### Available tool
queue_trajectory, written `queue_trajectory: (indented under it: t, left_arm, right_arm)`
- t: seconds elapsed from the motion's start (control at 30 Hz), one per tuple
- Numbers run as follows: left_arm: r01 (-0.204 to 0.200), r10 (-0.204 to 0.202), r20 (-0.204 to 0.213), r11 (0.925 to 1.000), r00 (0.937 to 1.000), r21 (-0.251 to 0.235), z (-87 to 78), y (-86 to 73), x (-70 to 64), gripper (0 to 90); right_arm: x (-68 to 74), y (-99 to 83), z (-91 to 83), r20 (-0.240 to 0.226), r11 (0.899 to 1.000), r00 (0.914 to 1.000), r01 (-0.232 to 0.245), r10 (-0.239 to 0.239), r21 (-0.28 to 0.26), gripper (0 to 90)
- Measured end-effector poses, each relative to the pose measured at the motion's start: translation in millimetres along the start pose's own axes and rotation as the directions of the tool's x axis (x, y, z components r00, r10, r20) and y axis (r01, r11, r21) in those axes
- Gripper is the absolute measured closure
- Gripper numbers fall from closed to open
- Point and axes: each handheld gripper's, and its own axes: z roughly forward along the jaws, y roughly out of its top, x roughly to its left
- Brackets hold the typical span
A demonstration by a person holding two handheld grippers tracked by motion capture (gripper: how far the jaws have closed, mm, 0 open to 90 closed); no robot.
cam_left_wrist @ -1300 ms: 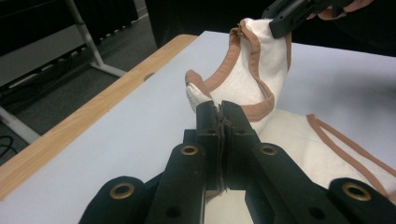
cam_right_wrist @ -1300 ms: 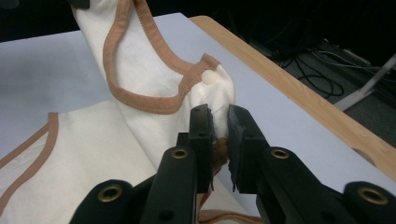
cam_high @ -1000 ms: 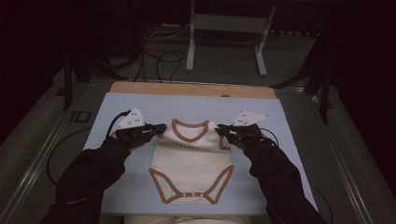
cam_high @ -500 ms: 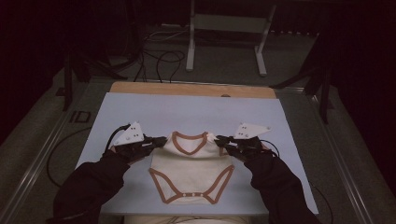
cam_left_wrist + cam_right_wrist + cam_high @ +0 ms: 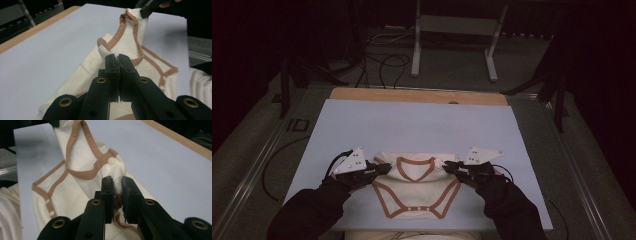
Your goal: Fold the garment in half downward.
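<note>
Soft matt cloth bodysuit [image 5: 416,189] lies on smooth matt table [image 5: 422,125].

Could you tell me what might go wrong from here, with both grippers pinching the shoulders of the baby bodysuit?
The left gripper pinches only a small fold of the bodysuit at its very tips, so the cloth may slip out under tension. The right gripper holds it close to a snap button; a tug could pop or strain it. The bodysuit's lower hem lies at the near edge of the table, so it could slide off.
</note>
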Motion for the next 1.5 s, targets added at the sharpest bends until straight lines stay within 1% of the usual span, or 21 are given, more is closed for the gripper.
queue_trajectory:
  t: [0.17,0.23,0.37,0.5,0.53,0.57,0.63,0.67,0.73,0.87,1.0,1.03,1.17,1.2,1.3,1.33,1.37,1.4,1.43,1.47,1.5]
  left_arm:
    - [0.010,-0.010,0.030,0.9999,0.9995,0.011,0.9,-7.9,-8.5,88.0]
    - [0.011,-0.011,0.030,0.9999,0.9995,0.013,1.1,-9.6,-9.5,88.0]
    - [0.030,-0.032,0.060,0.9989,0.9977,0.037,4.7,-21.6,-12.6,88.0]
    - [0.023,-0.026,0.080,0.9985,0.9964,0.049,6.5,-26.3,-16.6,87.9]
    - [0.017,-0.023,0.094,0.9980,0.9953,0.061,7.9,-29.9,-19.2,87.9]
    - [0.028,-0.034,0.106,0.9979,0.9938,0.058,9.1,-32.9,-20.6,87.9]
    - [0.030,-0.036,0.113,0.9978,0.9929,0.059,9.6,-34.7,-21.4,87.8]
    - [0.030,-0.039,0.136,0.9975,0.9899,0.064,11.3,-38.5,-23.1,87.8]
    - [0.032,-0.045,0.155,0.9960,0.9869,0.083,14.4,-44.7,-26.1,87.6]
    - [0.031,-0.048,0.166,0.9941,0.9850,0.104,17.2,-52.2,-28.4,87.3]
    - [0.037,-0.057,0.171,0.9924,0.9836,0.118,16.5,-54.8,-30.1,87.2]
    - [0.035,-0.058,0.182,0.9918,0.9816,0.123,15.9,-55.8,-31.5,87.2]
    - [0.027,-0.054,0.200,0.9905,0.9784,0.135,15.2,-58.0,-35.5,86.7]
    - [0.013,-0.043,0.208,0.9896,0.9773,0.144,15.1,-58.9,-38.5,86.7]
    - [0.007,-0.039,0.214,0.9886,0.9760,0.150,15.2,-59.8,-40.8,86.5]
    - [0.005,-0.039,0.222,0.9879,0.9742,0.155,15.0,-60.9,-42.2,86.2]
    - [0.009,-0.045,0.236,0.9880,0.9708,0.155,14.9,-61.7,-42.3,85.5]
    - [0.010,-0.047,0.238,0.9880,0.9701,0.154,14.7,-62.1,-42.5,82.7]
    - [0.013,-0.050,0.249,0.9884,0.9671,0.151,14.3,-62.4,-42.3,79.4]
    - [0.015,-0.052,0.255,0.9895,0.9655,0.144,13.9,-62.4,-42.5,72.4]
    - [0.015,-0.052,0.255,0.9895,0.9655,0.144,13.9,-62.4,-42.5,67.3]
  right_arm:
    - [8.8,-6.5,-3.6,-0.014,1.000,0.9999,-0.010,0.010,0.000,81.2]
    - [11.9,-9.1,-3.4,-0.018,1.000,0.9997,-0.016,0.016,0.008,81.1]
    - [16.3,-22.0,0.7,-0.042,0.999,0.9986,-0.031,0.032,0.032,81.1]
    - [20.1,-28.6,3.8,-0.058,0.998,0.9977,-0.032,0.035,0.050,81.0]
    - [22.7,-31.6,4.9,-0.067,0.998,0.9967,-0.041,0.044,0.048,80.9]
    - [23.3,-32.8,5.4,-0.072,0.998,0.9965,-0.041,0.044,0.050,80.9]
    - [25.0,-34.7,6.3,-0.080,0.997,0.9955,-0.046,0.050,0.059,80.8]
    - [26.0,-36.0,6.7,-0.083,0.997,0.9954,-0.043,0.048,0.062,80.8]
    - [30.3,-42.6,8.9,-0.107,0.996,0.9930,-0.043,0.051,0.080,80.4]
    - [32.7,-49.9,9.4,-0.121,0.993,0.9900,-0.059,0.071,0.102,80.1]
    - [33.1,-52.8,8.4,-0.133,0.993,0.9881,-0.065,0.079,0.103,80.0]
    - [34.5,-54.7,7.1,-0.136,0.993,0.9879,-0.060,0.074,0.105,79.7]
    - [36.3,-58.1,2.4,-0.143,0.993,0.9860,-0.073,0.085,0.091,79.0]
    - [36.6,-58.4,1.4,-0.145,0.993,0.9853,-0.078,0.090,0.088,79.0]
    - [38.2,-58.9,-0.1,-0.149,0.994,0.9857,-0.067,0.079,0.086,79.0]
    - [40.1,-59.7,-1.4,-0.156,0.994,0.9843,-0.070,0.082,0.084,78.4]
    - [40.8,-60.0,-1.9,-0.163,0.994,0.9828,-0.074,0.087,0.083,77.4]
    - [41.5,-60.9,-1.8,-0.169,0.994,0.9814,-0.077,0.090,0.084,72.6]
    - [41.7,-61.6,-1.7,-0.180,0.993,0.9792,-0.078,0.092,0.086,69.0]
    - [42.3,-62.9,-1.3,-0.191,0.994,0.9774,-0.076,0.090,0.082,63.9]
    - [42.3,-62.9,-1.3,-0.191,0.994,0.9774,-0.076,0.090,0.082,63.9]
